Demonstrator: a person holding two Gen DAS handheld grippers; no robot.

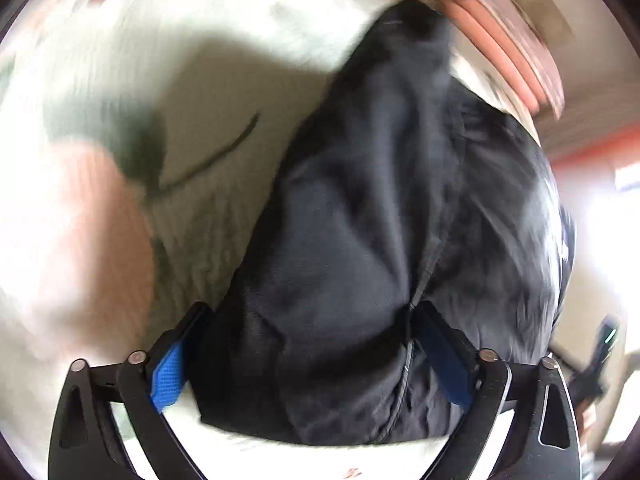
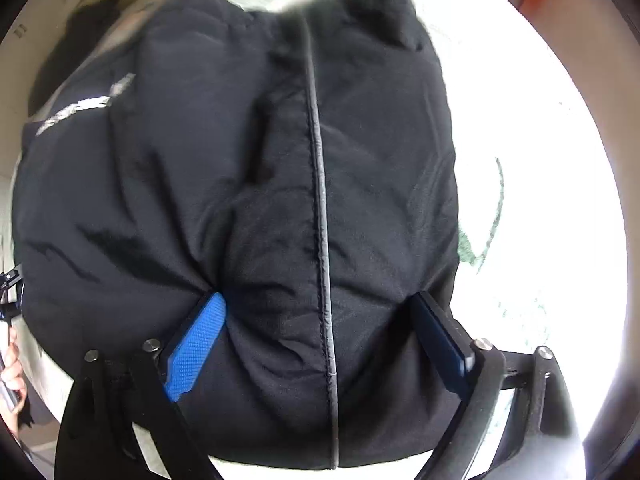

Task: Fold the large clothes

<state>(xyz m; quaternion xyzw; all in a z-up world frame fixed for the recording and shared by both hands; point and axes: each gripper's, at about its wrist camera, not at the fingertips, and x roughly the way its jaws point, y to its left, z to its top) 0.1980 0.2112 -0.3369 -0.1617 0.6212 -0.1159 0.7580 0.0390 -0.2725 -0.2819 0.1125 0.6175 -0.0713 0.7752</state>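
Observation:
A large black garment (image 1: 392, 216) fills the middle of the left wrist view, bunched and stretching away over a white bedspread (image 1: 224, 92). My left gripper (image 1: 312, 312) has a thick fold of it between its blue-padded fingers (image 1: 168, 376). In the right wrist view the same black garment (image 2: 248, 184) fills most of the frame, with a grey seam down its middle and white lettering at upper left. My right gripper (image 2: 320, 300) holds a wide bunch of it between its blue pads (image 2: 196, 348).
The white bedspread with a green leaf print (image 2: 480, 236) lies under the garment. Pink and brown slats (image 1: 504, 44) show at upper right in the left wrist view. A hand (image 2: 10, 364) holding the other gripper shows at the left edge of the right wrist view.

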